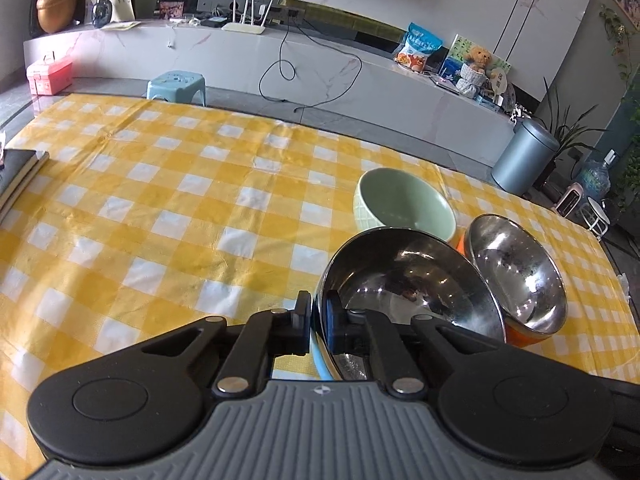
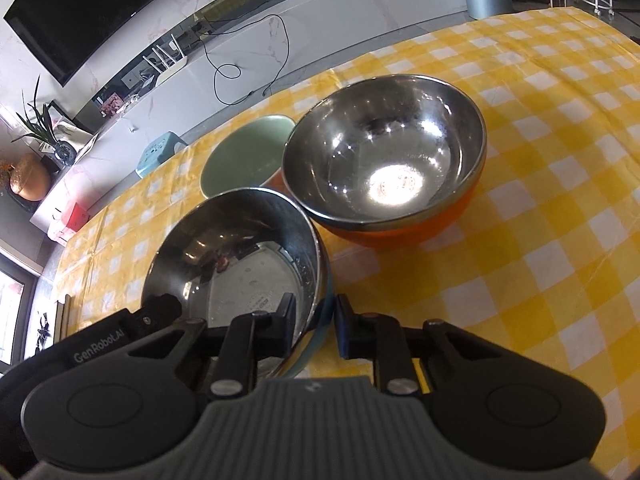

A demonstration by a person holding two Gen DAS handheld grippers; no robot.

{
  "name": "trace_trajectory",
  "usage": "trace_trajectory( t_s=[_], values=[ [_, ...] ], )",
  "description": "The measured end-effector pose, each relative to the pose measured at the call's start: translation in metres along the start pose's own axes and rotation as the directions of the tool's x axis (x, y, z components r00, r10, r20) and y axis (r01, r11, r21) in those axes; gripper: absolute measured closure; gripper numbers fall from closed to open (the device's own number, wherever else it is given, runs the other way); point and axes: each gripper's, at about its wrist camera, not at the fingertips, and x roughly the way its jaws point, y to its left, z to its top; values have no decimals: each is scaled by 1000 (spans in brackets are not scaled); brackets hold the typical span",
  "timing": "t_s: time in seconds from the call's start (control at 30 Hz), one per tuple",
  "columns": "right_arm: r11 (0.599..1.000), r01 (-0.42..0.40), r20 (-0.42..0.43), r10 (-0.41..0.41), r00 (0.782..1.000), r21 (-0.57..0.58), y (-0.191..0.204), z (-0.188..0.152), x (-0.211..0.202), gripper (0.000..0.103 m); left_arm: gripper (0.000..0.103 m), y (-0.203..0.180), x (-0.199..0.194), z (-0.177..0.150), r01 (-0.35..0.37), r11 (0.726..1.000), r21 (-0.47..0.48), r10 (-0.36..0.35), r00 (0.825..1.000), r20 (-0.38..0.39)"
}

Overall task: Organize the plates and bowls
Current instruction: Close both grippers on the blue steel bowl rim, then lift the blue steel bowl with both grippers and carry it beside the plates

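**Blue-sided steel bowl held at both rims on the checked table**

The table is covered by a yellow-and-white checked cloth (image 1: 168, 208), creased in places. Beyond its far edge a long white marbled console (image 1: 248, 60) is seen, with a router (image 1: 244, 26), a snack bag (image 1: 418, 46) and a teddy bear (image 1: 478, 60) set on it. A blue stool (image 1: 178, 86) and a grey bin (image 1: 524, 156) stand on the floor, and a dark notebook (image 1: 18, 172) lies at the table's left edge.

The steel bowl with blue outside (image 1: 412, 296) is tilted, its rim pinched by the left gripper (image 1: 319, 322), whose fingers are nearly closed on the wall. The opposite rim is straddled by the right gripper (image 2: 316, 326), closed to a narrow gap around it. Just beside it stands the orange-sided steel bowl (image 2: 384, 152), upright, and behind both the green bowl (image 2: 244, 160), partly hidden by them.
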Motion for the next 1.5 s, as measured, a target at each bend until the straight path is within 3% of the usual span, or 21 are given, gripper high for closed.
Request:
trace_trajectory(
  t_s=[0.37, 0.7, 1.03, 1.5],
  values=[
    [997, -75, 21, 75, 997, -16, 1, -12, -43, 87, 95, -3, -58, -7, 4, 1000, -8, -4, 999, 52],
    [996, -70, 61, 74, 995, -58, -27, -26, -101, 92, 93, -28, -99, -35, 69, 998, -3, -69, 997, 25],
    [1000, -3, 62, 5, 998, -23, -82, -40, -128, 95, 91, -50, -94, -74, 145, 989, -28, -147, 985, -91],
    [994, 95, 15, -96, 995, 48, -121, -50, -120, 95, 90, -66, -67, -104, 179, 982, -65, -189, 959, -212]
  ],
)
